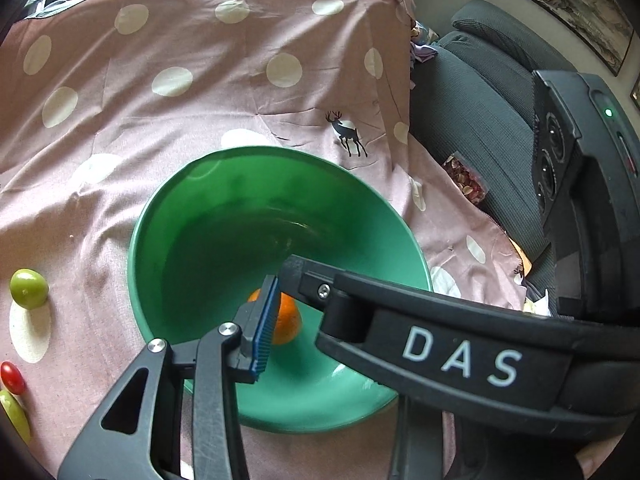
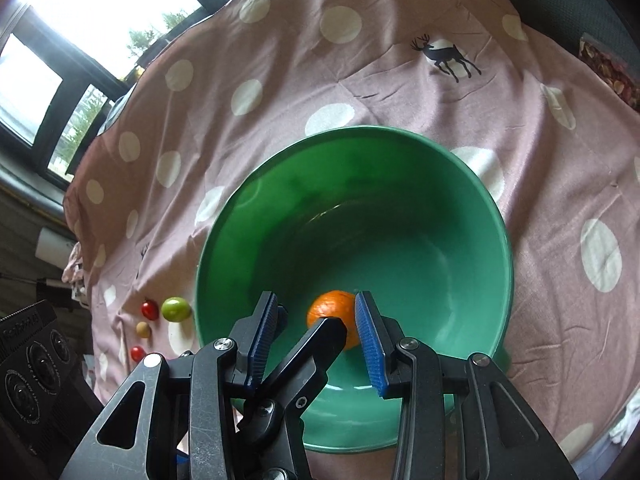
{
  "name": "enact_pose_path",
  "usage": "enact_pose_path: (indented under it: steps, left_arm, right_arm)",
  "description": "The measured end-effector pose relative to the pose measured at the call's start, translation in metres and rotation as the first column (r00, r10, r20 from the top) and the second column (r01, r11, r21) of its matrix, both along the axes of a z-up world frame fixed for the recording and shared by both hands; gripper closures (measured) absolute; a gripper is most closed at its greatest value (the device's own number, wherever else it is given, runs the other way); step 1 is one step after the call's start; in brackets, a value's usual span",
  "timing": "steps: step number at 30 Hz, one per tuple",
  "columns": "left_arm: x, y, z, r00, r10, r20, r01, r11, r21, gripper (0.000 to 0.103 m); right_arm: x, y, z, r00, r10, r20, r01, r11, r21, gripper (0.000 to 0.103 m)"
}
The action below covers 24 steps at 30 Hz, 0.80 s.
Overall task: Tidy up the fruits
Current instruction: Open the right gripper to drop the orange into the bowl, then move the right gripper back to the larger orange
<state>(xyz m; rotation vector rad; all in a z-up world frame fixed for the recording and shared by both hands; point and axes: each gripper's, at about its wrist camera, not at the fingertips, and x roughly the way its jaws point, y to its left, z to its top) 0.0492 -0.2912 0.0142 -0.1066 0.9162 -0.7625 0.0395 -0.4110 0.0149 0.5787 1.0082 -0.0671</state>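
Observation:
A green bowl (image 1: 168,216) (image 2: 460,216) stands on a pink polka-dot cloth. An orange tangerine (image 2: 332,312) lies inside it, also seen in the left wrist view (image 1: 289,322). My right gripper (image 2: 316,332) is open over the bowl's near rim, blue pads on either side of the tangerine, not touching it. The other gripper's black finger (image 2: 304,360) crosses between my right fingers. In the left wrist view only one blue-padded finger (image 1: 264,328) shows; the right gripper's body (image 1: 460,352) hides the other.
Left of the bowl on the cloth lie a green fruit (image 1: 29,289) (image 2: 175,309), red cherry tomatoes (image 1: 13,378) (image 2: 149,309), a small tan fruit (image 2: 143,329) and a yellow-green fruit (image 1: 14,416). A dark sofa (image 1: 492,112) stands to the right.

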Motion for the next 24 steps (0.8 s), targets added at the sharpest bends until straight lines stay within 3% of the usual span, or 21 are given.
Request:
enact_pose_path:
  steps: [5, 12, 17, 24]
  left_arm:
    - [-0.004, 0.019, 0.013, 0.999, 0.037, 0.026, -0.037, 0.999, 0.002, 0.063]
    - [-0.014, 0.080, 0.043, 0.982, 0.164, 0.096, -0.164, 0.986, -0.007, 0.049]
    - [-0.024, 0.134, 0.063, 0.947, 0.288, 0.141, -0.293, 0.956, 0.009, 0.040]
    - [-0.042, 0.212, 0.072, 0.874, 0.458, 0.166, -0.468, 0.883, 0.029, 0.028]
  right_arm:
    - [-0.004, 0.008, 0.012, 0.999, -0.015, 0.033, 0.018, 0.996, -0.088, 0.045]
    - [-0.015, 0.023, 0.041, 0.990, 0.006, 0.144, 0.020, 0.984, -0.178, 0.035]
    - [-0.021, 0.045, 0.060, 0.976, 0.053, 0.212, -0.003, 0.973, -0.231, 0.034]
    - [-0.024, 0.085, 0.074, 0.952, 0.153, 0.266, -0.077, 0.958, -0.276, 0.030]
